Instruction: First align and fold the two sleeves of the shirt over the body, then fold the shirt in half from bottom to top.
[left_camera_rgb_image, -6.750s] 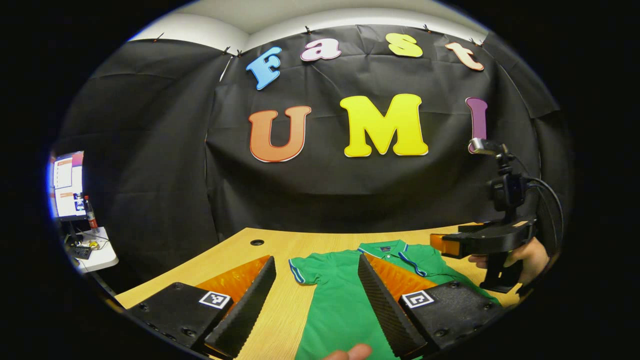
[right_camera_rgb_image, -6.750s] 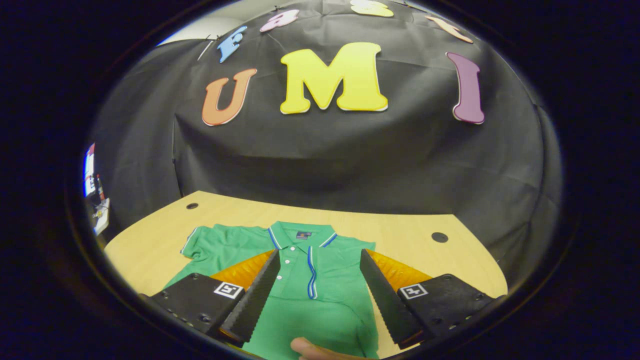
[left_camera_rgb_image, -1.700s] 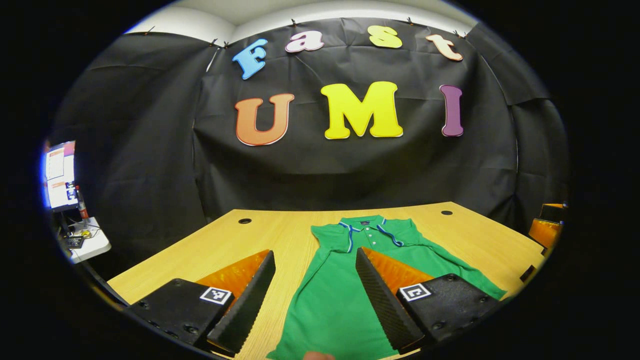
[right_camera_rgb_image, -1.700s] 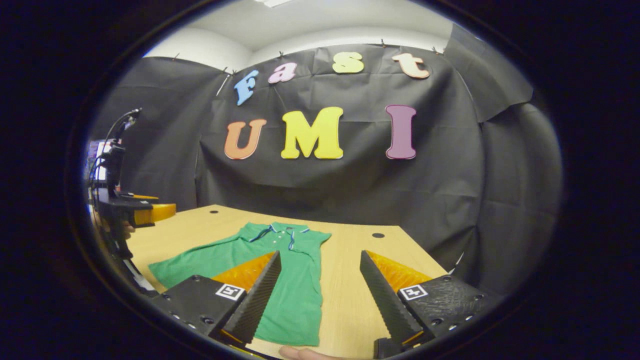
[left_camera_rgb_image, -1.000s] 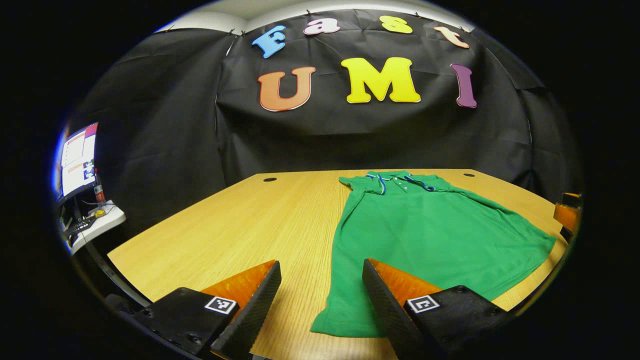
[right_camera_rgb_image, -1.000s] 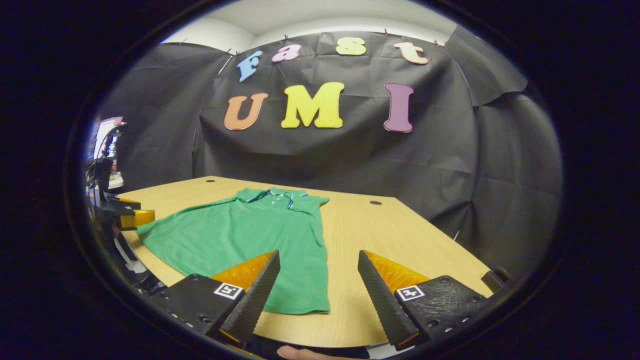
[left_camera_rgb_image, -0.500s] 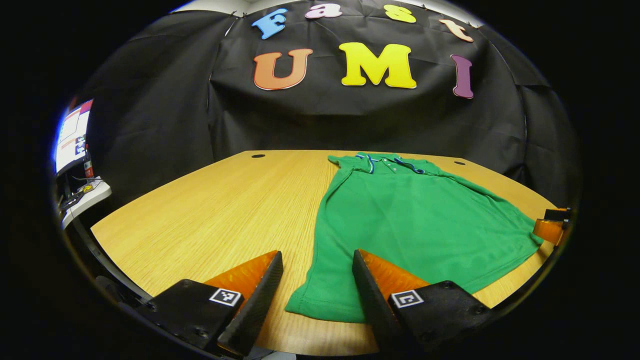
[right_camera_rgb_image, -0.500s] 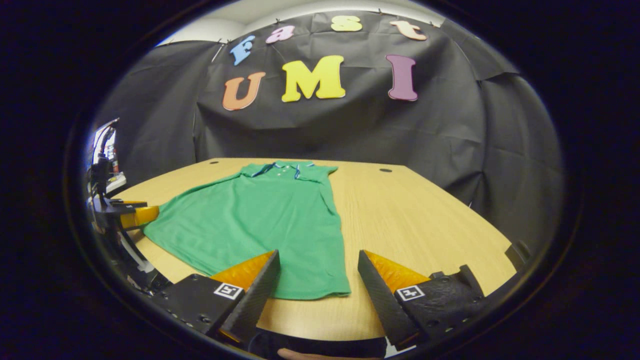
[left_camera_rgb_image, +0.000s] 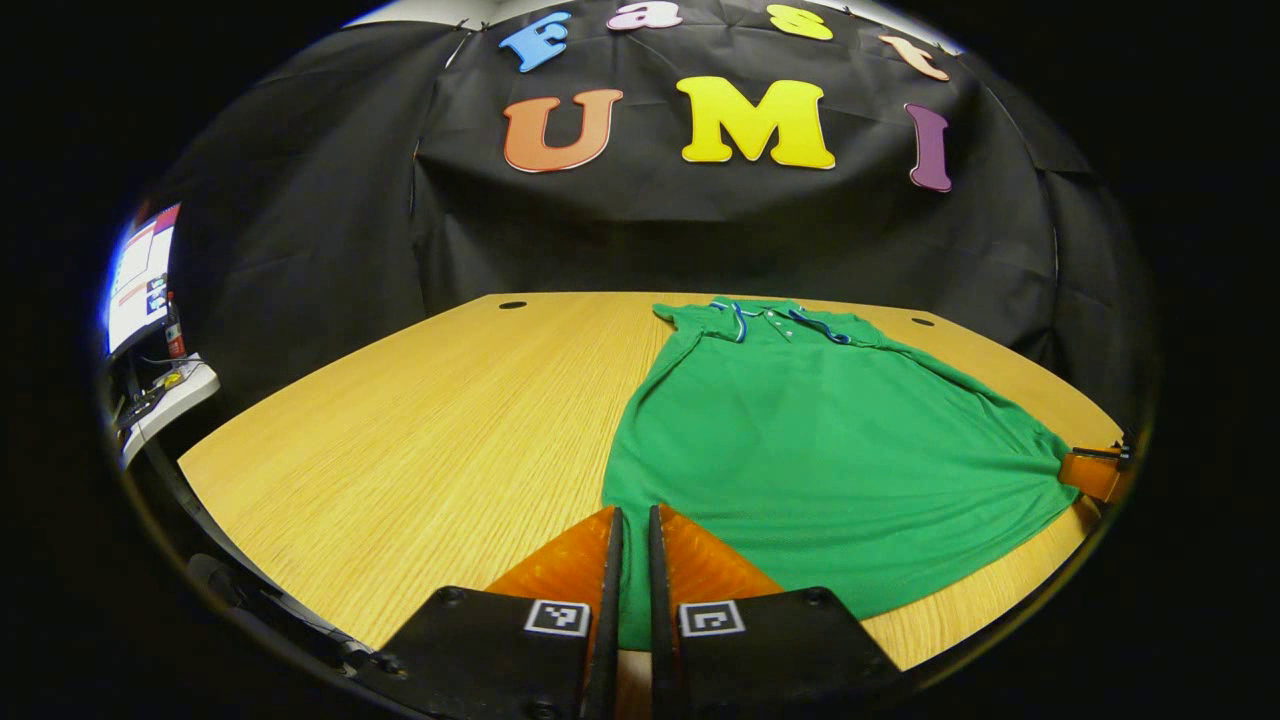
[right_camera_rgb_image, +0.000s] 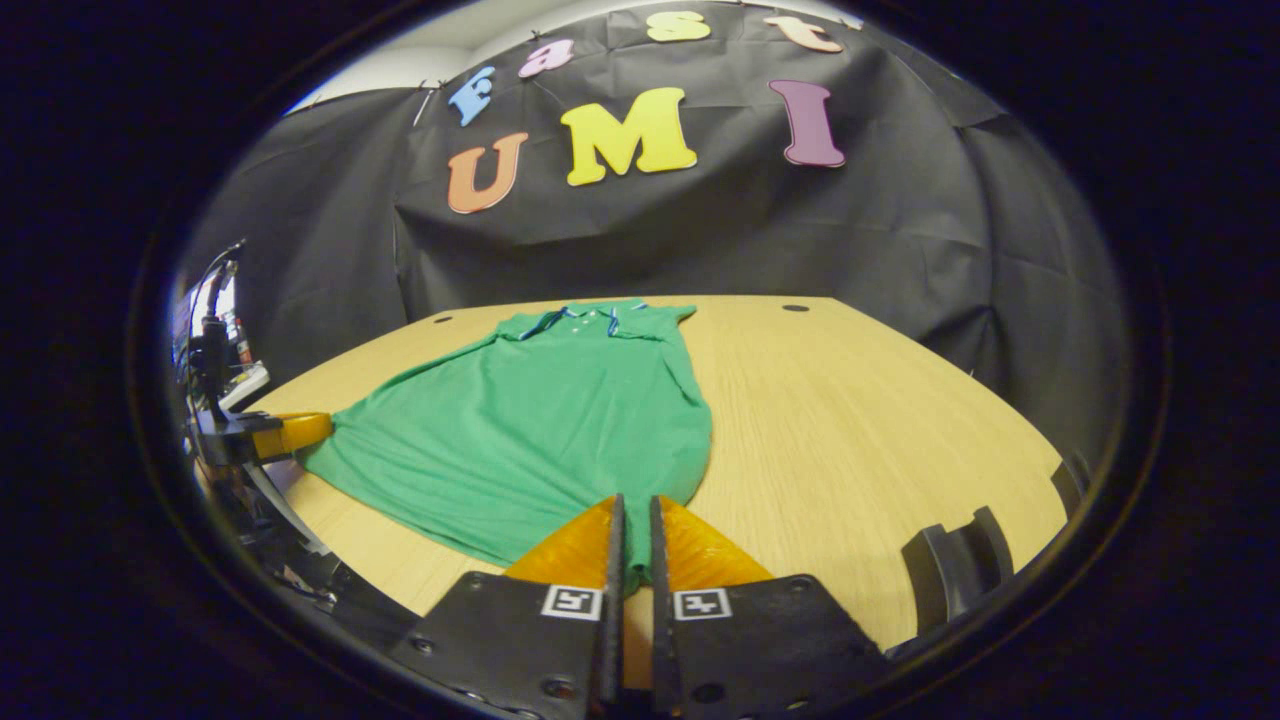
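Observation:
A green polo shirt (left_camera_rgb_image: 800, 420) lies flat on the wooden table (left_camera_rgb_image: 420, 430), its blue-and-white trimmed collar (left_camera_rgb_image: 770, 318) at the far end and its sleeves tucked in over the body. My left gripper (left_camera_rgb_image: 633, 515) is shut on the hem's near-left corner. In the right gripper view the shirt (right_camera_rgb_image: 540, 410) stretches away, and my right gripper (right_camera_rgb_image: 634, 503) is shut on the hem's other corner. Each gripper also appears in the other's view, at the opposite hem corner, as fingers (left_camera_rgb_image: 1092, 472) and fingers (right_camera_rgb_image: 285, 430).
A monitor (left_camera_rgb_image: 140, 275) and a small side table stand off to the left. Cable holes (left_camera_rgb_image: 512, 304) sit near the table's far edge. A dark curved bracket (right_camera_rgb_image: 950, 560) sits at the table's near right edge. Bare wood lies on both sides of the shirt.
Both grippers were open above the shirt's lower part; they have come down to the near hem and shut on its two corners. The hem corners have bunched slightly.

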